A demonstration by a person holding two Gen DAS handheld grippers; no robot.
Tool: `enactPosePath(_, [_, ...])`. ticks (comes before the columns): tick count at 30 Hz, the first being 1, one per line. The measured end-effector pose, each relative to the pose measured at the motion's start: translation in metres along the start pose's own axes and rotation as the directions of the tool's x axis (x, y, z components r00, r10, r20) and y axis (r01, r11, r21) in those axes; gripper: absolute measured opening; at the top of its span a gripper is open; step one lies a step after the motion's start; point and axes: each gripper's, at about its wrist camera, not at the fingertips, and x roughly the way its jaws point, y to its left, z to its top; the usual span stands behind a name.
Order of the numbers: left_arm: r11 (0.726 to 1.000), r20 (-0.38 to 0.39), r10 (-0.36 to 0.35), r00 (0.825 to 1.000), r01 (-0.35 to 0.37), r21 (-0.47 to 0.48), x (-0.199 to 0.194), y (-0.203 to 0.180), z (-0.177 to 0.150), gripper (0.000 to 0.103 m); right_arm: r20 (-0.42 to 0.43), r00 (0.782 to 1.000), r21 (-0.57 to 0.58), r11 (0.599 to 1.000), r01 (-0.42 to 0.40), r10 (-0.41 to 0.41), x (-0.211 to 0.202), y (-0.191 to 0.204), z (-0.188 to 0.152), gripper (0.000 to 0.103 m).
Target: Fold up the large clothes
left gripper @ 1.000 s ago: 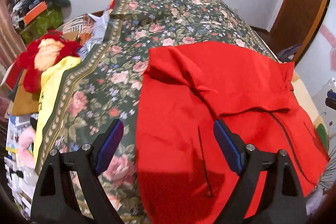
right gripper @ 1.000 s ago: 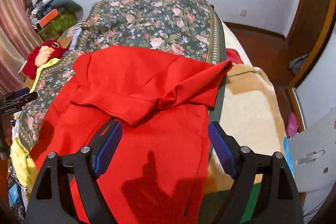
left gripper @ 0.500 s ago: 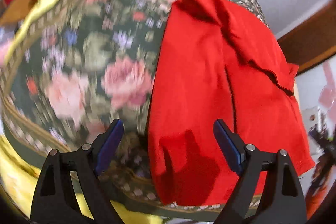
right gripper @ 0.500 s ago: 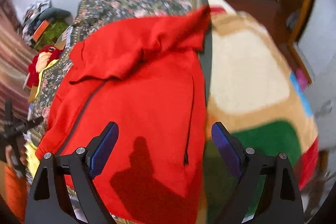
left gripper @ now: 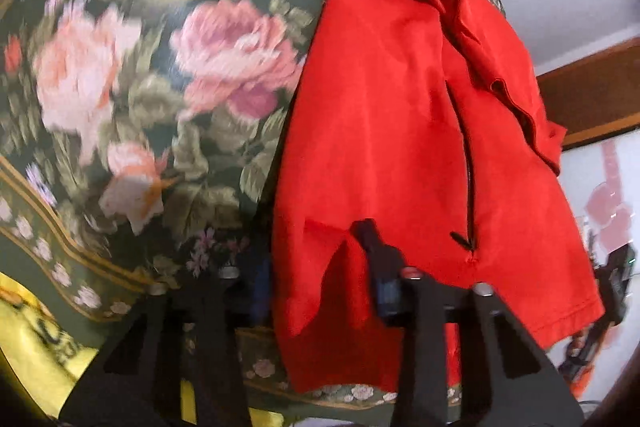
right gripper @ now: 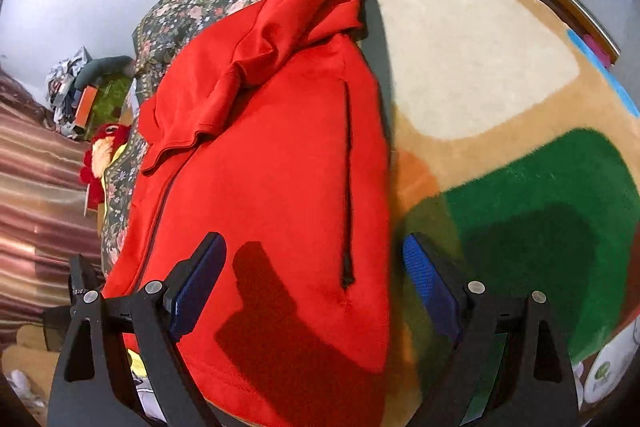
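One red jacket point(right gripper: 272, 155), two grippers

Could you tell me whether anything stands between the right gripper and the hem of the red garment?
Nothing visible does. The right gripper is open above the red garment, with only bare red cloth and its own shadow between the fingers. The left gripper pinches the other hem corner.

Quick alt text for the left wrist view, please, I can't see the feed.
The left gripper pinches the near hem of a red jacket lying on a floral bedspread. A yellow cloth shows at lower left.
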Motion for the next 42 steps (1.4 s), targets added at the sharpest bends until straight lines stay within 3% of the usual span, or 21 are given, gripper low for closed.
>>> enactPosePath(4, [0.995,0.055,0.043,0.998,-0.048,0.084,-0.015,-0.022,0.009,0.008,0.026,1.000,-0.070,0.998,-0.001,0.003,-0.005,0.014,0.001,0.085])
enactPosePath(8, [0.989,0.130,-0.024,0.991,0.004,0.146,-0.042,-0.048,0.024,0.007,0.052,0.999,-0.113,0.994,-0.007,0.013,-0.010,0.023,0.002,0.084])
enactPosePath(11, [0.982,0.172,-0.080,0.982,0.048,0.182,-0.061,-0.064,0.038,0.006,0.058,0.998,-0.119,0.993,-0.025,0.032,-0.008,0.024,0.005,0.077])
enactPosePath(13, [0.976,0.193,-0.104,0.976,0.063,0.207,-0.070,-0.072,0.046,0.006,0.045,0.998,-0.121,0.992,-0.035,0.040,-0.005,0.024,0.007,0.058])
enactPosePath(20, [0.966,0.250,-0.157,0.956,0.096,0.239,-0.088,-0.094,0.071,0.006,0.019,1.000,-0.054,0.998,0.018,-0.017,0.015,0.007,0.009,0.035])
enactPosePath(26, [0.972,0.214,-0.128,0.968,0.080,0.222,-0.072,-0.085,0.071,0.006,0.010,1.000,-0.018,1.000,-0.007,0.007,0.007,-0.005,-0.001,0.033])
enactPosePath(29, [0.976,0.191,-0.142,0.971,0.105,0.191,-0.062,-0.077,0.071,0.006,0.018,1.000,-0.028,1.000,-0.011,0.012,0.000,-0.005,-0.006,0.032])
enactPosePath(31, [0.974,0.187,-0.162,0.969,0.127,0.186,-0.059,-0.074,0.070,0.006,0.029,0.999,-0.030,0.999,-0.012,0.013,0.000,-0.004,-0.006,0.019])
enactPosePath(33, [0.972,0.192,-0.158,0.968,0.119,0.201,-0.060,-0.077,0.071,0.006,0.033,0.999,-0.035,0.999,-0.019,0.021,0.000,0.000,-0.003,0.015])
enactPosePath(38, [0.965,0.233,-0.170,0.958,0.114,0.235,-0.075,-0.092,0.086,0.006,0.101,0.993,-0.113,0.992,-0.048,0.059,-0.012,0.027,0.022,0.012])
enactPosePath(42, [0.957,0.287,-0.173,0.942,0.092,0.274,-0.090,-0.112,0.113,0.006,0.202,0.976,-0.150,0.987,-0.049,0.079,-0.027,0.047,0.053,0.012])
